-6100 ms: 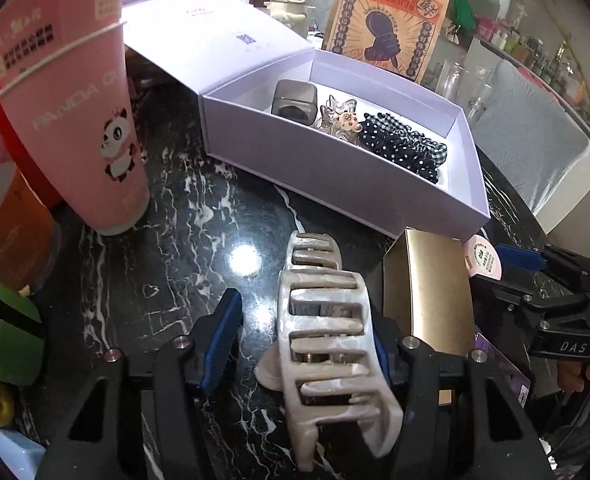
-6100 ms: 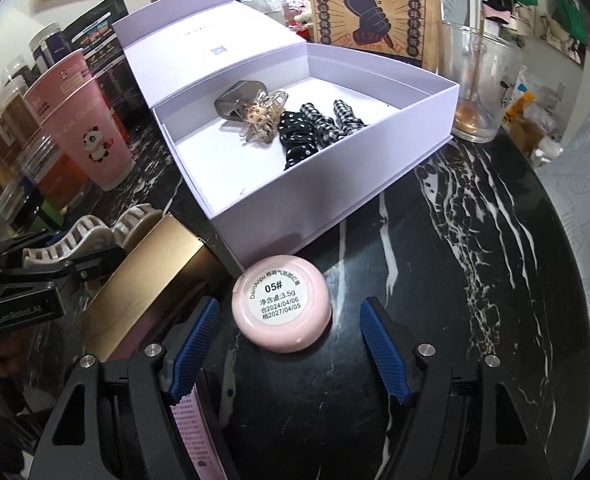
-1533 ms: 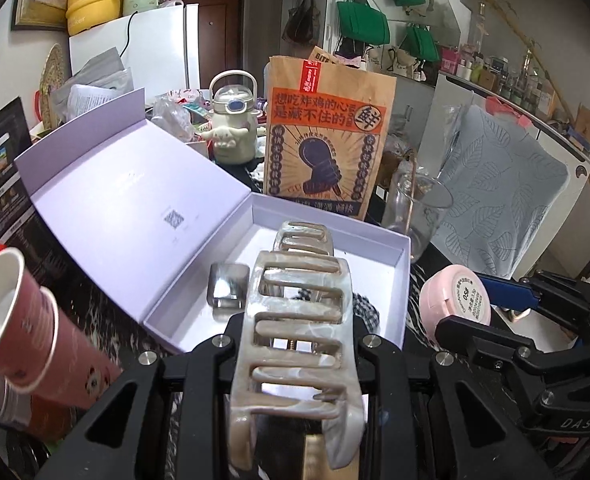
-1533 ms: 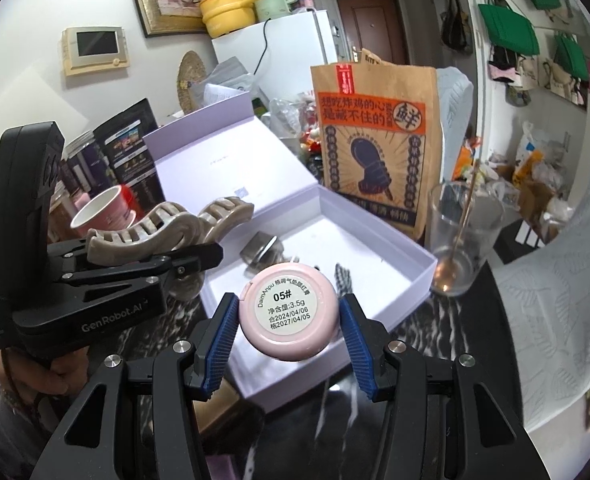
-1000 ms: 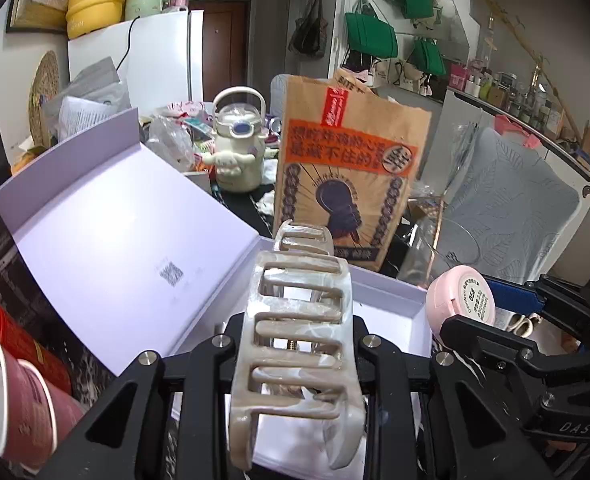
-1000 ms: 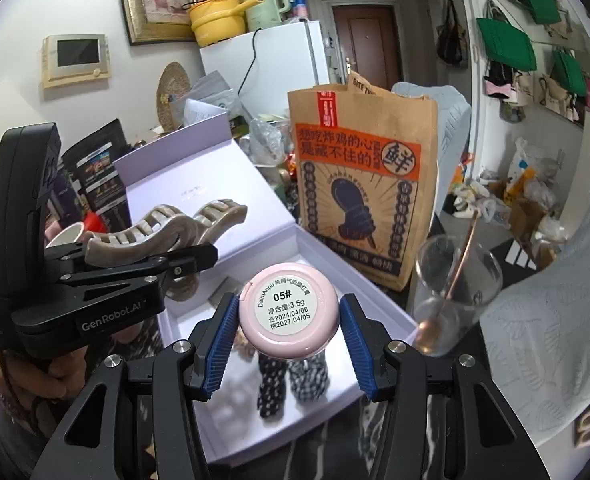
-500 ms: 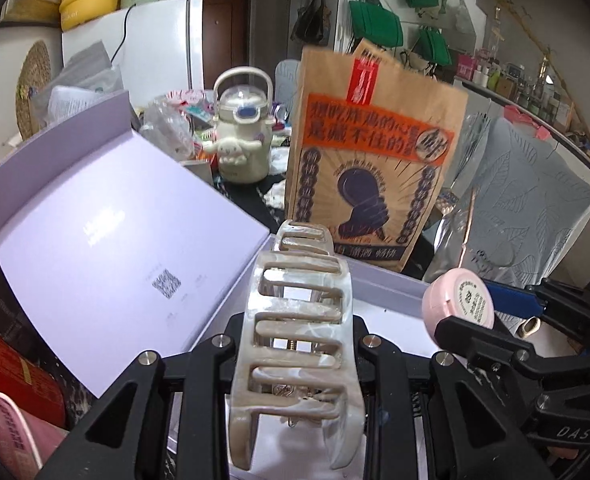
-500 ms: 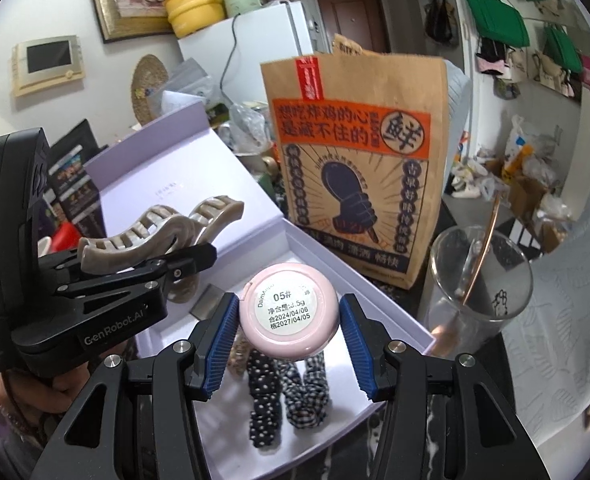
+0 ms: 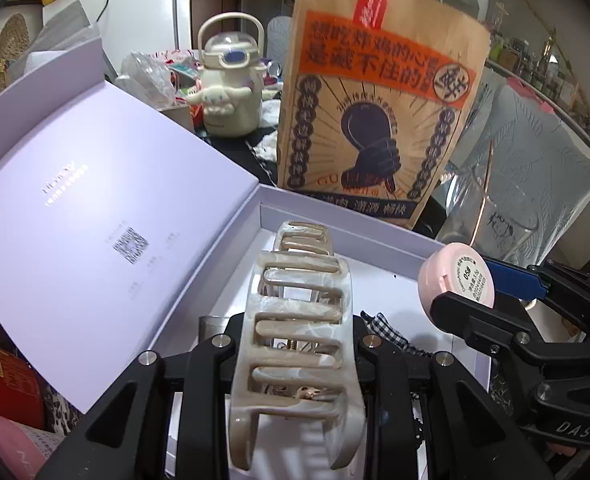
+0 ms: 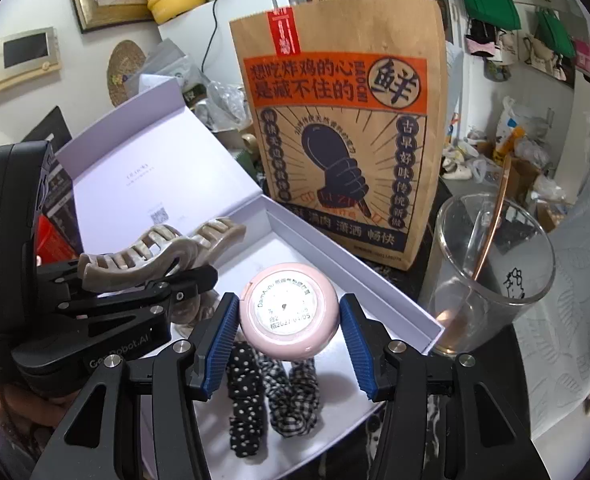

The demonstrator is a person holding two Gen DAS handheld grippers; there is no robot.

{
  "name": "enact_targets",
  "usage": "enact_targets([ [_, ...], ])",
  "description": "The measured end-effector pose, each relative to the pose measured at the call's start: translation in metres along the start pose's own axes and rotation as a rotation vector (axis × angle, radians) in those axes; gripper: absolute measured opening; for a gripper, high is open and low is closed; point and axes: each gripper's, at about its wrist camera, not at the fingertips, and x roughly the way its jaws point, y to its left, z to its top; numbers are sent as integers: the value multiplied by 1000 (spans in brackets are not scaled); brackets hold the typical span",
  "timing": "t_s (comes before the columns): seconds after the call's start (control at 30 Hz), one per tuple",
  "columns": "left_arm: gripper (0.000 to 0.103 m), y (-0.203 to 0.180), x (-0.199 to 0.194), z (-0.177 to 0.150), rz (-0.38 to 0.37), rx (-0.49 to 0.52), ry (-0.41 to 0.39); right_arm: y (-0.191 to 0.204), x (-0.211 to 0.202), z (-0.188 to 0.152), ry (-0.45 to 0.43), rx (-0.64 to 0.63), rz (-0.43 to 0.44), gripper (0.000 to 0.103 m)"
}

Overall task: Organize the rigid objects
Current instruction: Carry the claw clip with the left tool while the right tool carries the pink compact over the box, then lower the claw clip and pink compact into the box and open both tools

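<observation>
1. Left gripper (image 9: pixel 295 344) was clamped shut on the beige marbled plastic claw hair clip (image 9: pixel 299 336), held above the open lilac cardboard box (image 9: pixel 335 236).
2. Right gripper (image 10: pixel 289 334) gripped the round pink compact (image 10: pixel 289 316) between narrowly spread blue pads (image 10: pixel 219 344), above the box's black-and-white fabric scrunchies (image 10: pixel 271 400).

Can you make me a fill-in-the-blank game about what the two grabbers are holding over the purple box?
The left gripper holds a beige hair ____.
The right gripper holds a round tin colored ____.
Both hover over an open box that is ____ in color.
Behind the box stands a brown paper ____.

Missing words: claw clip; pink; lavender; bag
</observation>
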Motion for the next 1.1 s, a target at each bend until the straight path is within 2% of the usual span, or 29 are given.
enact_targets([
  [0.47, 27, 1, 24, -5, 39, 8, 81, -5, 23, -9, 70, 1, -17, 51],
  [0.57, 27, -1, 25, -6, 73, 23, 80, -6, 26, -10, 80, 2, -21, 51],
  [0.77, 27, -4, 25, -8, 94, 37, 81, -5, 30, -11, 97, -3, -19, 51],
  [1.0, 27, -3, 25, -7, 93, 36, 85, -4, 33, -12, 118, 1, -19, 52],
  [1.1, 27, -2, 24, -7, 81, 27, 91, -4, 32, -13, 120, 5, -23, 56],
])
